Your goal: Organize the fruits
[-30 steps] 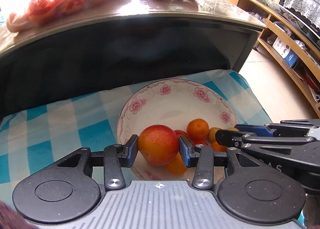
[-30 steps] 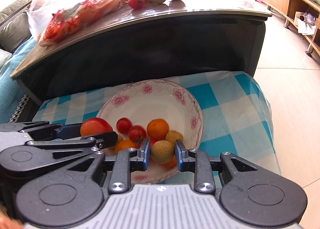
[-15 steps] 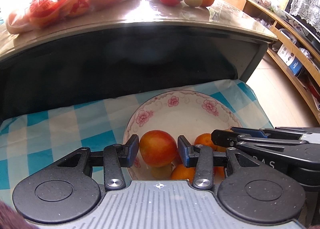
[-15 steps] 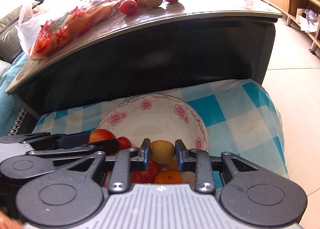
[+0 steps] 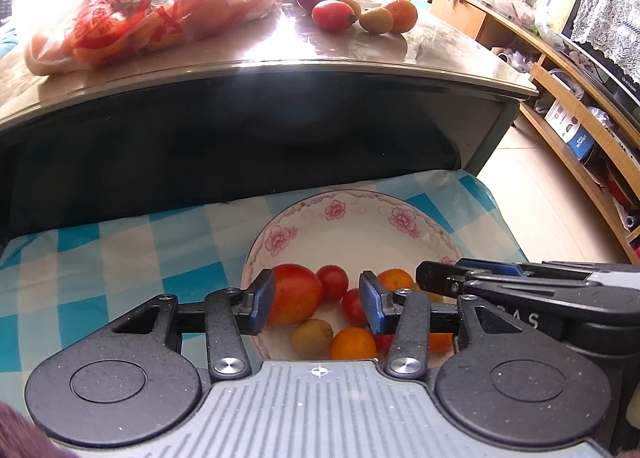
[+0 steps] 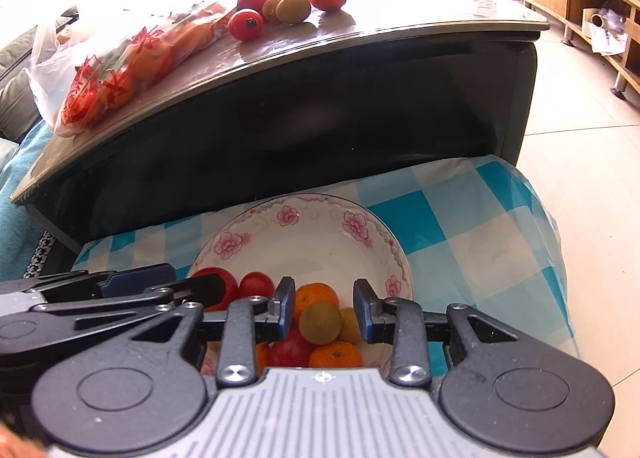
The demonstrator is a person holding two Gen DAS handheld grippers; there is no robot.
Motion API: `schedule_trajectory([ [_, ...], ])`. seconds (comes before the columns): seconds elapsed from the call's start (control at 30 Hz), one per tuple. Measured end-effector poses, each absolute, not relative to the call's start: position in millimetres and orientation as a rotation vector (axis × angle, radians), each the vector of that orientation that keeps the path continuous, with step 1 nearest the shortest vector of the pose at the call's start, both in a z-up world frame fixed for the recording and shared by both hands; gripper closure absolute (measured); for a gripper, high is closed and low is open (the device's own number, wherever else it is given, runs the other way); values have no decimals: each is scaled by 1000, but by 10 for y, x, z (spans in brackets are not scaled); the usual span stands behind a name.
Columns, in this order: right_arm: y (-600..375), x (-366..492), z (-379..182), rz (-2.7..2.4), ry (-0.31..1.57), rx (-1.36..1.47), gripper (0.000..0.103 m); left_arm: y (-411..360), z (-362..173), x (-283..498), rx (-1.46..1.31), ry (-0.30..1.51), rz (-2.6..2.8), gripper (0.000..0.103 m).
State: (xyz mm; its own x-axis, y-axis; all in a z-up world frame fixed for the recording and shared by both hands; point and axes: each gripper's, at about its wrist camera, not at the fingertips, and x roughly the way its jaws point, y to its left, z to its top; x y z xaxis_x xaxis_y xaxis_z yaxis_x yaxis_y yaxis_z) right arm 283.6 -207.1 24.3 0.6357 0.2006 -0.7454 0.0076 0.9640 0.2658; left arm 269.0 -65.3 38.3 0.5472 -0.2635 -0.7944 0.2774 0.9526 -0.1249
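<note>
— Checked blue-and-white cloth covers the low surface, with a dark table behind it. What sits on the left?

— On the table, a plastic bag, then loose fruit. Below, the flowered bowl holds the rest.

— And the left gripper?

— Its jaws are opening; the big red-orange fruit lies in the bowl, touching only the left pad.

— The right gripper?

— Opening too, the small greenish fruit loose between its pads, atop the pile.
</note>
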Motion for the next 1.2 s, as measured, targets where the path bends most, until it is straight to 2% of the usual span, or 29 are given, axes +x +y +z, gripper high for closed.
schedule_trajectory([
  [0.23, -2039, 2682, 363, 93, 873, 232, 66, -524, 419, 2481, 23, 935, -297, 40],
  [0.53, -1874, 2249, 386, 98, 890, 216, 64, -307, 443, 1996, 58, 912, -256, 19],
  [1.2, -1610, 1118, 290, 106, 893, 200, 60, 10, 389, 1085, 62, 858, -142, 7],
])
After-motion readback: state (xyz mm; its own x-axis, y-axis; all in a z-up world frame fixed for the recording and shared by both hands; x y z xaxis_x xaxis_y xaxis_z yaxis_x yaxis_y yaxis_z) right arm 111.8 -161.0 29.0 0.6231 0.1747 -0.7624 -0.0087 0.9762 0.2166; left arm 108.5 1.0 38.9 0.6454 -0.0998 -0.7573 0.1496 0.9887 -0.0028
